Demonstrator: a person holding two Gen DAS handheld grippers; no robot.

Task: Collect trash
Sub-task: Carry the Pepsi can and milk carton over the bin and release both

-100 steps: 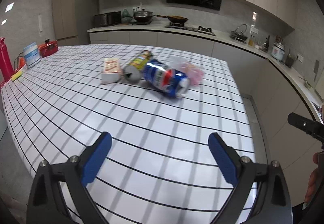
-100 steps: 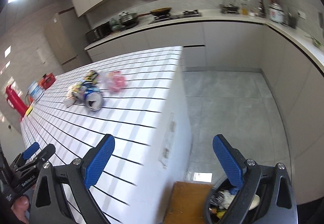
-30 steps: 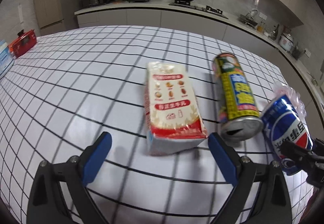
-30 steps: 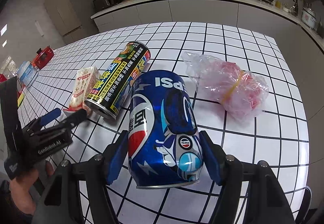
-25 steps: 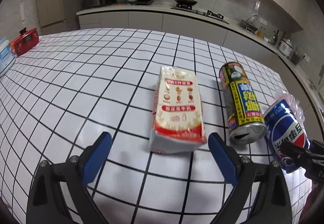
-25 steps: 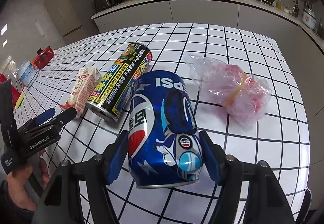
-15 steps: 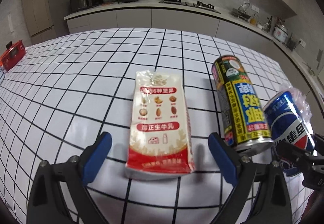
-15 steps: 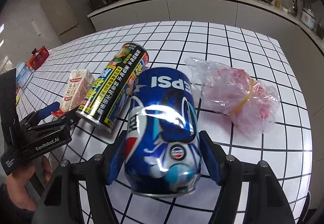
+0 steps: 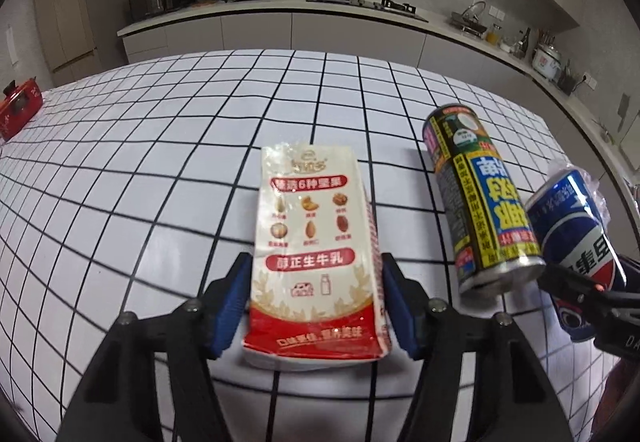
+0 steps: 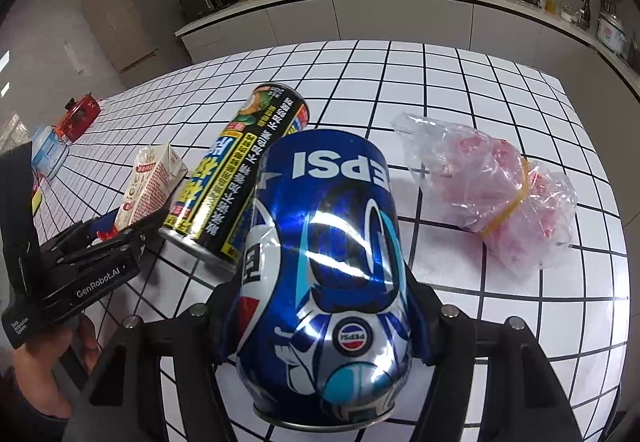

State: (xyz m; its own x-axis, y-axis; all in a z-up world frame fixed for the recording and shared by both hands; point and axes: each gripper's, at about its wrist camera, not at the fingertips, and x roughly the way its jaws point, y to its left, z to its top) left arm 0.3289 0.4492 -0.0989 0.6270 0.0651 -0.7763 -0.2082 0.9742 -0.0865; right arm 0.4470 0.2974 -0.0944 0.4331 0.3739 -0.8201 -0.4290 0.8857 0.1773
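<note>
A white and red milk carton lies flat on the black-gridded white table. My left gripper straddles its near end, jaws closing, both blue pads against its sides. A blue Pepsi can is lifted slightly off the table between my right gripper's closing jaws, which squeeze its lower half. A yellow and black can lies on its side between carton and Pepsi can. A clear plastic bag with pink contents rests on the table to the right.
A red object and a blue and white tub sit at the table's far left. A kitchen counter with a stove, pots and a wok runs behind. The table's right edge drops off past the bag.
The left jaws have come in from wide apart onto the carton's sides. The right gripper's Pepsi can has tipped slightly and its wall looks pressed in.
</note>
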